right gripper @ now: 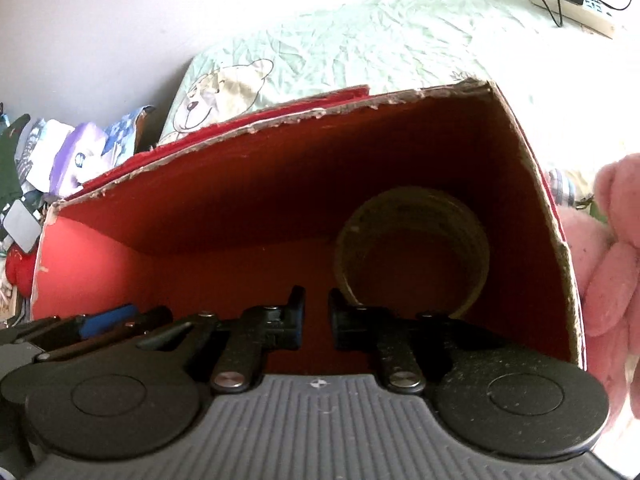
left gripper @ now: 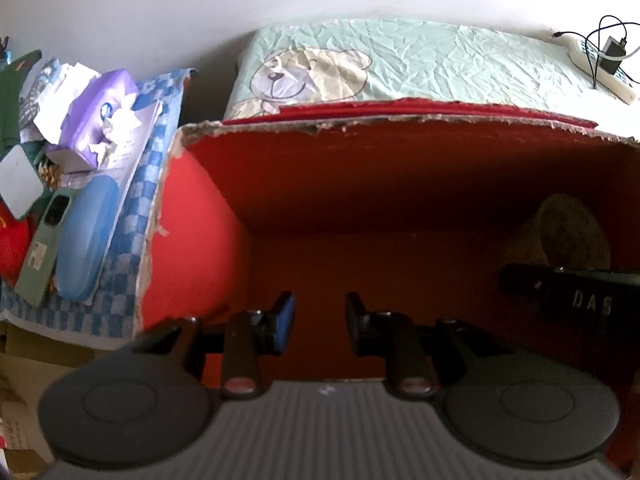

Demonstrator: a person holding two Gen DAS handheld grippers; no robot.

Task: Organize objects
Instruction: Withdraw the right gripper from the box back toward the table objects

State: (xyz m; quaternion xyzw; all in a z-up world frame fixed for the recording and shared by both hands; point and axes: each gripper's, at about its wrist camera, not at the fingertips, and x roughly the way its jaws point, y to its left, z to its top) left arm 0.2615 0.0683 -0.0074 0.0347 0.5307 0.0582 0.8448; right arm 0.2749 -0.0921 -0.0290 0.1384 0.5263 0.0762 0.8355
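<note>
Both grippers are sitting inside the red box [right gripper: 248, 184], left gripper [left gripper: 320, 322] and right gripper [right gripper: 317, 314] each slightly parted and gripping nothing; the round container [right gripper: 412, 254] is lying just ahead-right of the right one. To withdraw cleanly, I'd be backing straight out. Torn rim [right gripper: 560, 236] is crowding the right side, open floor left.

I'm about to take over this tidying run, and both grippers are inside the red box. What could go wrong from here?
1. The left gripper and right gripper sit side by side, both open and empty, in the red cardboard box; they could knock each other.
2. The round jar stands just ahead of the right gripper, so a forward push might tip it.
3. The box's torn rim could snag a finger on withdrawal.
</note>
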